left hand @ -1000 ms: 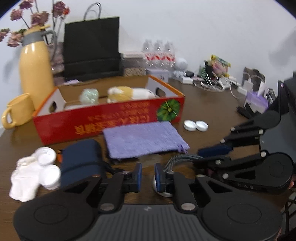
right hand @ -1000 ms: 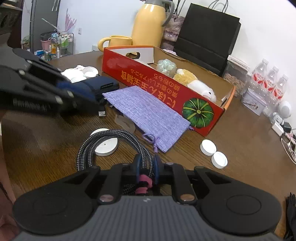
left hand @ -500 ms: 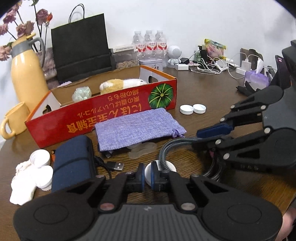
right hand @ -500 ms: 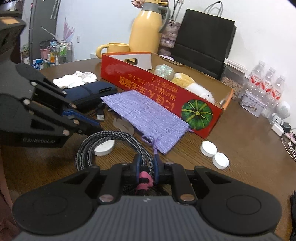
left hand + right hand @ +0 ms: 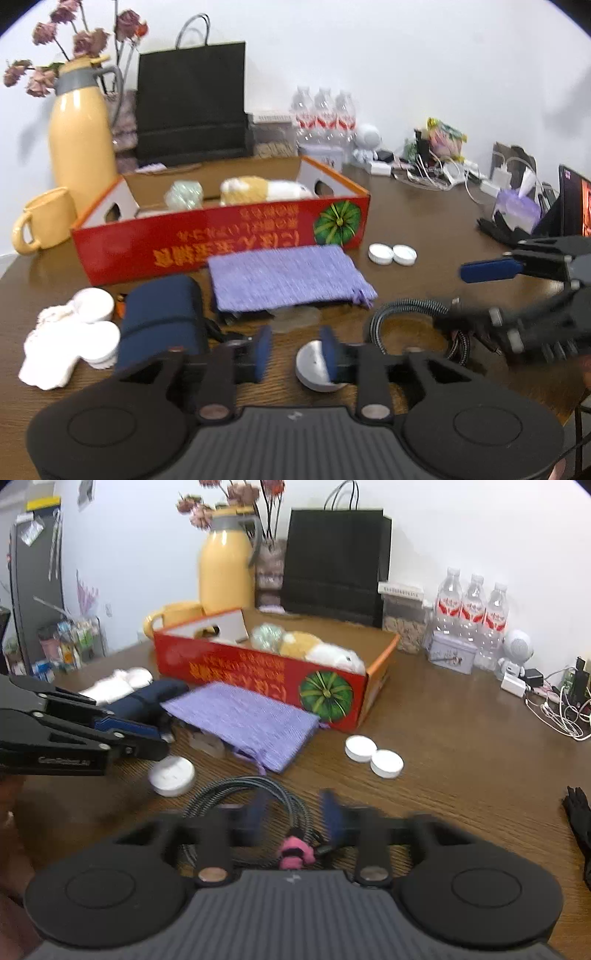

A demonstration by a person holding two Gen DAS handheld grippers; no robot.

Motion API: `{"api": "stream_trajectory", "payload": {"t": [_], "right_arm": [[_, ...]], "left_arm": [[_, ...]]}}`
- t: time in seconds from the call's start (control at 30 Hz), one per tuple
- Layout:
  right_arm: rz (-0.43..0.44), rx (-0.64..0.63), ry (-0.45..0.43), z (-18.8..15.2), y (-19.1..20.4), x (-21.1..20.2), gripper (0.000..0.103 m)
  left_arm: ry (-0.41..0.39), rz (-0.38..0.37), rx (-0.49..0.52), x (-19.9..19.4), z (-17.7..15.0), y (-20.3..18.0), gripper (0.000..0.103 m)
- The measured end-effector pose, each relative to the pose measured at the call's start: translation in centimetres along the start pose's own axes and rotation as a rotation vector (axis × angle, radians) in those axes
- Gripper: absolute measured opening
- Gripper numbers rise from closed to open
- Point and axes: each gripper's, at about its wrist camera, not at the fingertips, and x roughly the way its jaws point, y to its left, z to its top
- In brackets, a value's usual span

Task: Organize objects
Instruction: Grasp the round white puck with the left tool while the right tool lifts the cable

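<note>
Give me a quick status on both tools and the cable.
Left tool opening, white puck loose beside one finger. Right tool opening, coiled cable dropped on the table. Purple pouch lies between cable and red box.

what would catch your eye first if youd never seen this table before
The red box with a green pumpkin picture stands mid-table, a soft toy inside, a purple pouch lying in front. Behind stand a yellow jug and a black paper bag. Nearest, a coiled cable lies on the wood.

A brown wooden table (image 5: 461, 746) carries a red box (image 5: 258, 672), purple pouch (image 5: 240, 716), seemingly braided cable (image 5: 243, 790).
</note>
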Motion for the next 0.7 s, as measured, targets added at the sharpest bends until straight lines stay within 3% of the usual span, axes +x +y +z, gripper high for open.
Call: {"api": "stream_trajectory", "payload": {"t": [0.03, 0.1, 0.17, 0.43, 0.5, 0.53, 0.7], "right_arm": [[0.012, -0.017, -0.001, -0.1, 0.4, 0.0, 0.092], [0.036, -0.042, -0.002, -0.2, 1.2, 0.2, 0.103], [0.058, -0.06, 0.01, -0.1, 1.9, 0.7, 0.103], [0.09, -0.036, 0.131, -0.5, 1.6, 4.6, 0.103], [0.082, -0.011, 0.126, -0.8, 1.2, 4.4, 0.102], [0.078, -0.004, 0.113, -1.0, 1.2, 4.1, 0.093], [0.043, 0.036, 0.08, -1.6, 0.5, 2.6, 0.091]], "left_arm": [[-0.009, 0.0, -0.004, -0.3, 0.1, 0.1, 0.05], [-0.019, 0.012, -0.008, -0.7, 0.2, 0.2, 0.067], [-0.032, 0.023, -0.007, -1.1, 0.2, 0.2, 0.081], [-0.025, 0.038, -0.006, -1.5, -0.1, 0.8, 0.083], [-0.017, 0.028, 0.0, -1.3, -0.1, 0.7, 0.083], [-0.013, 0.023, 0.006, -1.2, -0.1, 0.5, 0.083], [0.014, -0.008, 0.031, -0.2, -0.5, -0.4, 0.082]]}}
